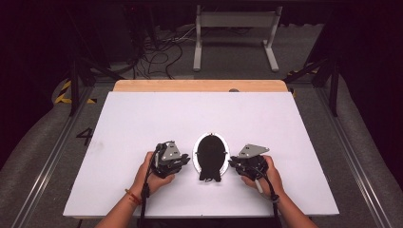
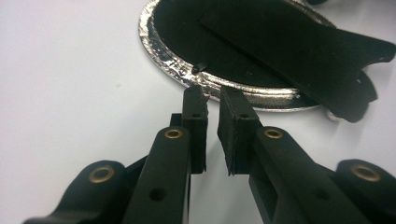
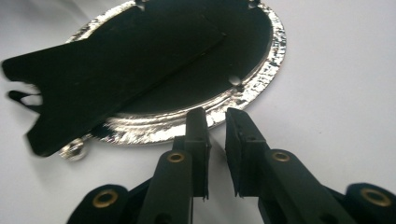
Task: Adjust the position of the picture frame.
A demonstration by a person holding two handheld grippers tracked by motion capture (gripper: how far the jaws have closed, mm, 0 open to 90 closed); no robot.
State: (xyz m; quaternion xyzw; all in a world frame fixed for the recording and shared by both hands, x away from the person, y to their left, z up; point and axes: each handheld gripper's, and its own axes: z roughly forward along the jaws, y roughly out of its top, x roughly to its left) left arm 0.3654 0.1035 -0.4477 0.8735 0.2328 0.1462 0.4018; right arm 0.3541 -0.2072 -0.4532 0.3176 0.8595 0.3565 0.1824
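An oval picture frame [image 1: 211, 153] lies face down on the white board, showing its black back and silver rim [image 2: 164, 63]. Its black easel stand [image 2: 303, 51] is hinged across the back and juts past the near end. My left gripper [image 1: 188, 161] sits at the frame's left side; its jaws stand a narrow gap apart, tips [image 2: 212, 95] at the rim, nothing between them. My right gripper [image 1: 233, 164] is at the frame's right side, and its tips [image 3: 215, 114] are likewise narrowly apart just short of the silver rim [image 3: 264, 77]. A small silver hanging loop [image 3: 72, 150] sticks out by the stand [image 3: 93, 74].
The white board [image 1: 142, 123] covers a wooden table whose far edge [image 1: 199, 85] shows behind it. Beyond the table stand a white metal frame [image 1: 235, 33] and loose cables [image 1: 157, 52] on the dark floor. Hands and forearms enter from the bottom edge.
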